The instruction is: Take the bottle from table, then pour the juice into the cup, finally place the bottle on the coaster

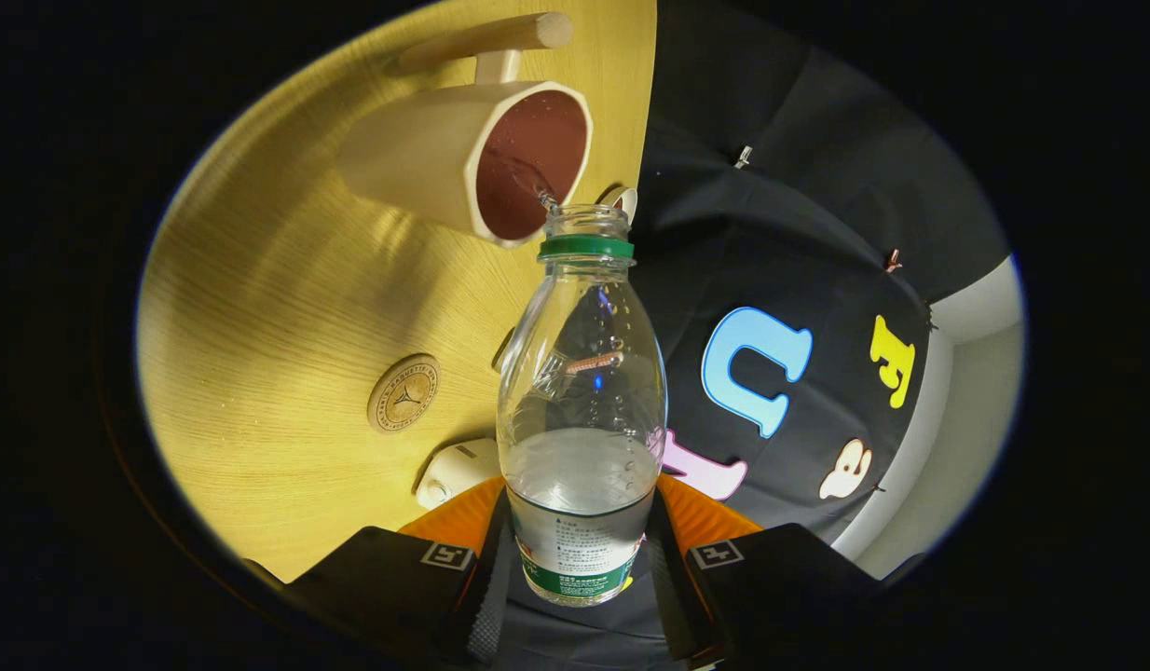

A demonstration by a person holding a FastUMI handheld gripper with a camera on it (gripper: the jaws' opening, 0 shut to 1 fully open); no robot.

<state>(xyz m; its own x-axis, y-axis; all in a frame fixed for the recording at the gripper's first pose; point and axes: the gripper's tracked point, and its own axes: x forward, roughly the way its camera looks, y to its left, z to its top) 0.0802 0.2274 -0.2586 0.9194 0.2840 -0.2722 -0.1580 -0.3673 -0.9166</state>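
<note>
Bottle [582, 410], clear thin plastic, uncapped and part full, is gripped low at its label between the two fingers [580, 568], both pressing on it, and is tipped so its mouth sits at the cup [472, 158] just beyond; it is judged light but squashy and a little slippery, so it is best held at the stiffer lower body with modest pressure. One bottle, one cup and one round coaster [403, 393] are counted on the desk [286, 308], the coaster lying beside the fingers, apart from the cup.
</note>
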